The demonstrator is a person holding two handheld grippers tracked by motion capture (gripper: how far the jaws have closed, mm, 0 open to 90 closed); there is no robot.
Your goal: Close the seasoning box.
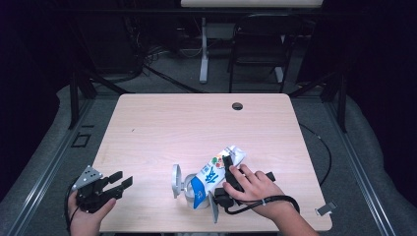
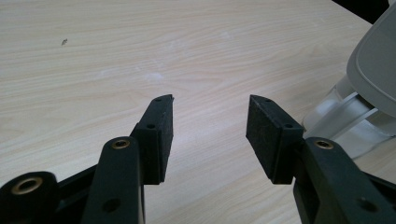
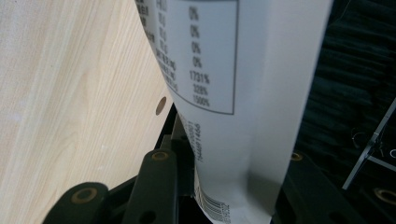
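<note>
right hand-held gripper (image 1: 227, 164) is squeezing a soft pouch (image 1: 215, 175)
its jaws are hugging the thin, bendy middle; left hand-held gripper (image 1: 120, 182) is waiting open, holding nothing.

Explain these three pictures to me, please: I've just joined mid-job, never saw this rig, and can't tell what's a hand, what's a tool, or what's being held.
A person sits at a wooden table, holding a two-jaw tool in each hand. The high view looks down from above. The left gripper rests near the table's corner, jaws open with nothing between them, as its own camera shows. The right gripper clamps a tilted milk carton, whose lower end dips into a grey flip-lid container. Its camera looks along the carton's printed side.
</note>
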